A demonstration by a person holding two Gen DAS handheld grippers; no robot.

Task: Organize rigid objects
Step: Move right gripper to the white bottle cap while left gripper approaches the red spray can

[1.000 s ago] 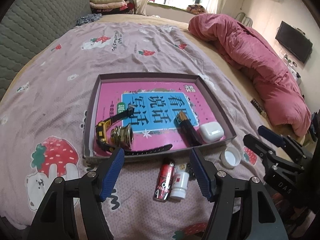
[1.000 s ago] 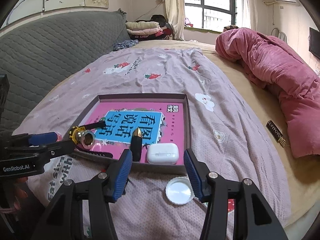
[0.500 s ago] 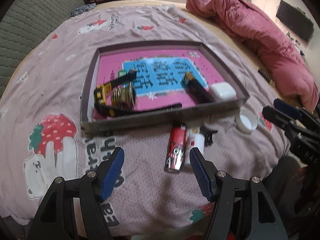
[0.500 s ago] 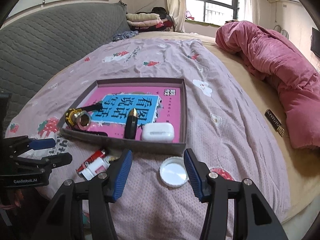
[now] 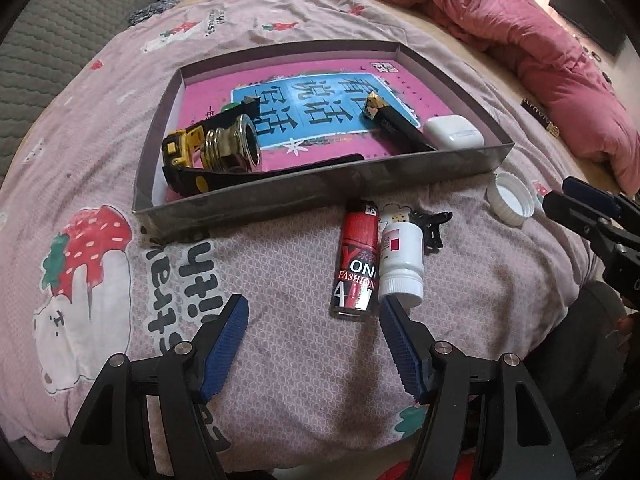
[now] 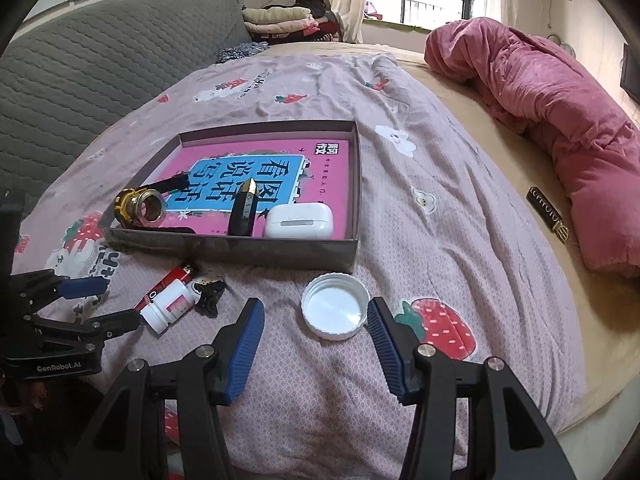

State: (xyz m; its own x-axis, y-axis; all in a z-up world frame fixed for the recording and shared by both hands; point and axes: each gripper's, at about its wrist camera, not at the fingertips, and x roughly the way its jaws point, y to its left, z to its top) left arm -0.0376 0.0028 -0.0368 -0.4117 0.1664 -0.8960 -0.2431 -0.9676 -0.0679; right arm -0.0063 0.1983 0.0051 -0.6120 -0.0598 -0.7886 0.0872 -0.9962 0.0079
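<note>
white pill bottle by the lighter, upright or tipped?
Tipped: the white pill bottle lies on its side on the bedspread, alongside the red lighter.

- Shallow grey tray (image 5: 320, 194) on the bed, lined with a pink and blue book cover.
- In the tray: a black and yellow watch (image 5: 188, 160), a brass threaded fitting (image 5: 232, 152) lying on its side, a black lipstick tube (image 5: 396, 126), a white earbud case (image 5: 454, 138).
- Just outside its near wall: a red lighter (image 5: 358, 258) and a white pill bottle (image 5: 401, 262) lying side by side, touching; a black hair clip (image 5: 432, 228); a white cap (image 6: 335, 311), open side up.
</note>
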